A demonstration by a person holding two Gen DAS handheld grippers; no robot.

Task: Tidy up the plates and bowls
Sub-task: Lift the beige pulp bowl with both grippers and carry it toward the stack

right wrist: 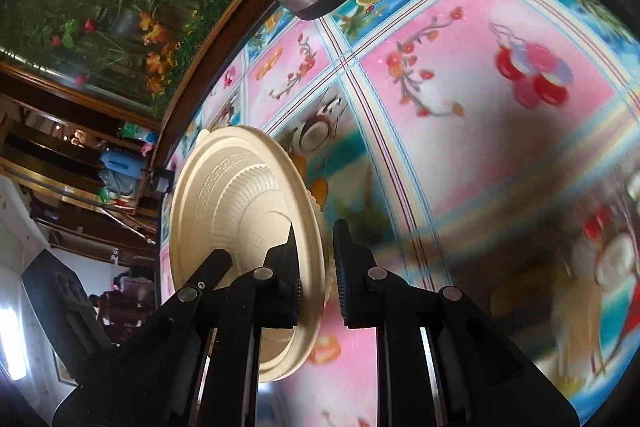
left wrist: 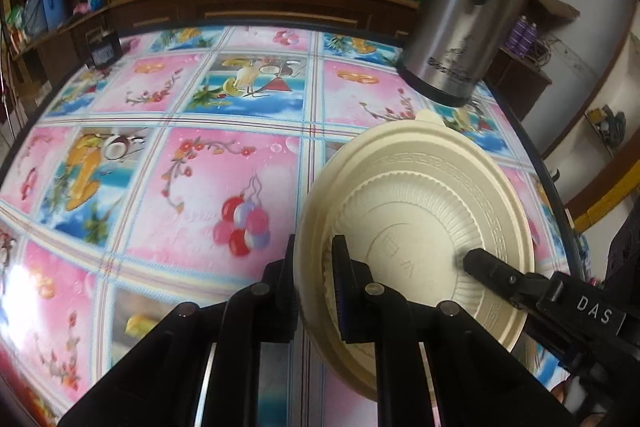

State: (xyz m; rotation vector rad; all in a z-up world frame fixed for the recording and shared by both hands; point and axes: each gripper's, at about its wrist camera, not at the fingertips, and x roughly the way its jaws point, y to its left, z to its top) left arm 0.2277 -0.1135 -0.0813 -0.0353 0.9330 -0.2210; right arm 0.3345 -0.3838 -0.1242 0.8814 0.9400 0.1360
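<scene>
Above the flowered tablecloth (left wrist: pixel 168 187), a cream plate (left wrist: pixel 420 211) hangs tilted, bottom side showing, with both grippers on its rim from opposite sides. The left gripper (left wrist: pixel 314 267) is clamped on the near left edge, one finger over the ribbed bottom and one behind. The right gripper (right wrist: pixel 316 251) is clamped on the opposite edge; its tip also shows in the left wrist view, against the ribbed ring. A steel flask (left wrist: pixel 464 27) stands on the cloth beyond the plate.

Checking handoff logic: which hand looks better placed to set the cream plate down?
Either: left gripper and right gripper each clamp the cream plate rim, above the table.
</scene>
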